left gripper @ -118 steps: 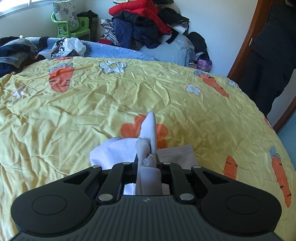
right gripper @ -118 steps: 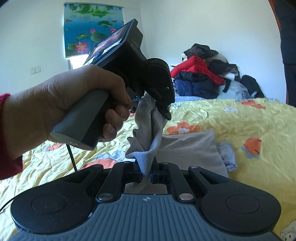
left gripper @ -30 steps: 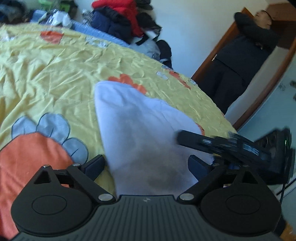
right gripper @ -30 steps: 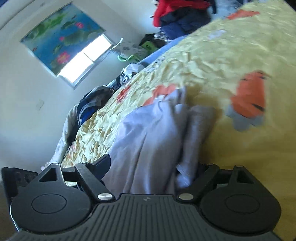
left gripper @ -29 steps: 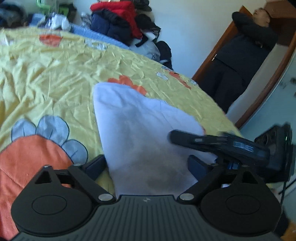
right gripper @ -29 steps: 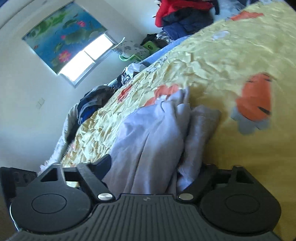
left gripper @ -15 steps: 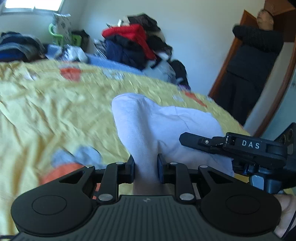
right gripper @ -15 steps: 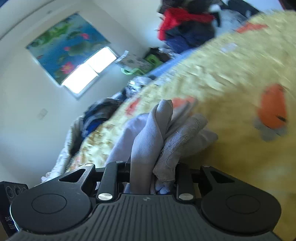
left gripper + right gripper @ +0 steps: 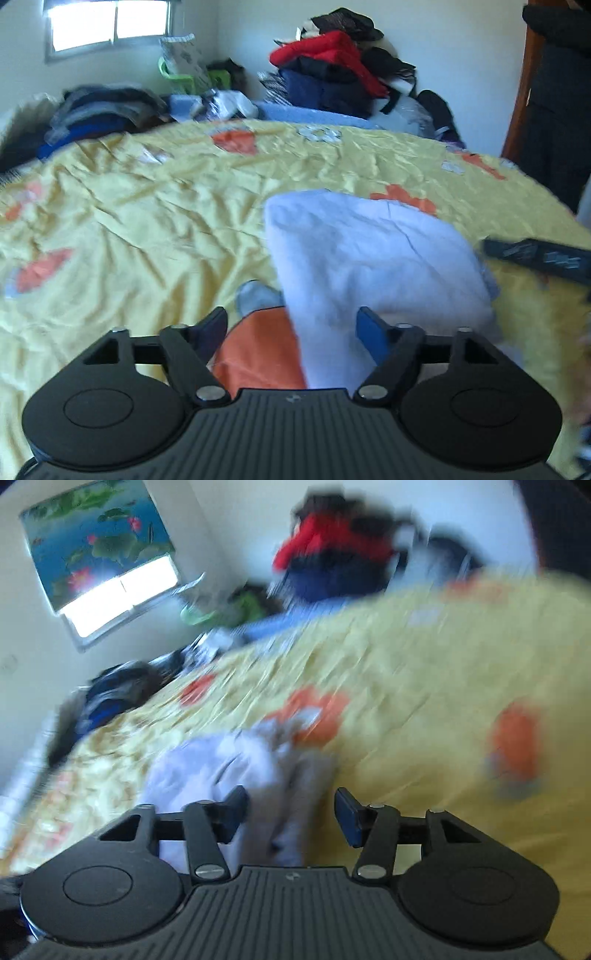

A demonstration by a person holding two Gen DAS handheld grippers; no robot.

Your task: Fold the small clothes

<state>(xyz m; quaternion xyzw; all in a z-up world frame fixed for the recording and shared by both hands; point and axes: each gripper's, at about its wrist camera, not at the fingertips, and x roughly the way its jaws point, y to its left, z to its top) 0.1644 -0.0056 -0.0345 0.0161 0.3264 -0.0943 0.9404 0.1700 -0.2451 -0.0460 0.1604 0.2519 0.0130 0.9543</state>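
In the left wrist view the left gripper [image 9: 291, 330] stands with its jaws apart, having just been opening; the pale lilac garment [image 9: 369, 254] lies flat on the yellow bedspread [image 9: 147, 221] and reaches in between the jaws, lying against the right-hand pad while the left-hand pad stands clear of it over an orange print. The garment's near end is hidden under the gripper's black body, so how far it runs toward the camera cannot be seen. At the right edge a black bar of the right gripper [image 9: 539, 258] pokes in, cut off by the frame and blurred. Behind the bed a heap of red and dark clothes [image 9: 332, 70] sits against the wall, and a dark-clothed person [image 9: 557, 110] at the doorway is cropped by the frame. The right wrist view is heavily smeared. There the right gripper [image 9: 290, 816] has its jaws apart as well, just opened further, with the rumpled garment [image 9: 236, 760] lying on the bedspread [image 9: 424, 686] between them and no pad visibly pressing it; its folds and edges are too blurred to trace. A window with a flowered blind [image 9: 99, 554] shows at upper left.
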